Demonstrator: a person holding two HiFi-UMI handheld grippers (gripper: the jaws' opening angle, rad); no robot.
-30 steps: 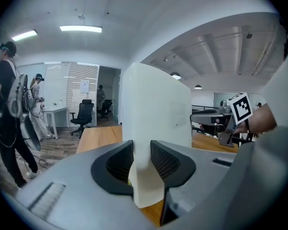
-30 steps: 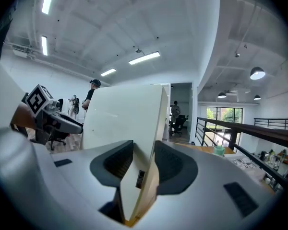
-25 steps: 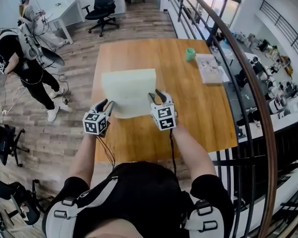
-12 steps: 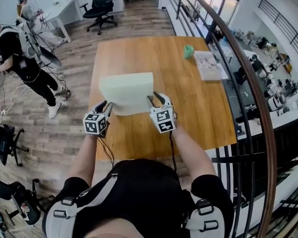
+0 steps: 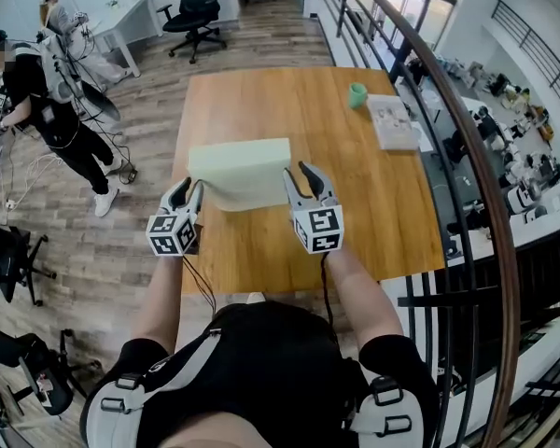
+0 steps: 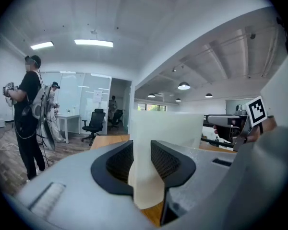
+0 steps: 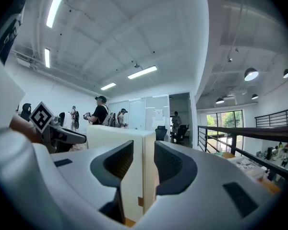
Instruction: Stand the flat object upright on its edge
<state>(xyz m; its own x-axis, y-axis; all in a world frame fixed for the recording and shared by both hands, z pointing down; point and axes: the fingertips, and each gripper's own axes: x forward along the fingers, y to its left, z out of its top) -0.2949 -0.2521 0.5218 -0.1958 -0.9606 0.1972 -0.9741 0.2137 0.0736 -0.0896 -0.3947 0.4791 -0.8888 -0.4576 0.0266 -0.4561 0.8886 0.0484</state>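
Observation:
The flat object is a pale cream foam board [image 5: 241, 161]. It is tilted up steeply over the wooden table [image 5: 355, 175], with its top edge toward me. My left gripper [image 5: 189, 190] is shut on the board's left edge. My right gripper [image 5: 299, 173] is shut on its right edge. In the left gripper view the board [image 6: 168, 128] fills the gap between the black pads of the left gripper [image 6: 141, 152]. In the right gripper view the board's edge [image 7: 115, 138] sits the same way between the pads of the right gripper [image 7: 144, 152]. The board's bottom edge is hidden.
A green cup [image 5: 357, 96] and a magazine [image 5: 393, 122] lie at the table's far right. A curved railing [image 5: 467, 157] runs along the right side. People [image 5: 47, 101] stand on the floor at the left, and an office chair [image 5: 196, 7] is behind the table.
The board has tipped up more steeply, so less of its face shows from above. Both grippers have stayed on its side edges and the markers have drawn slightly nearer to me.

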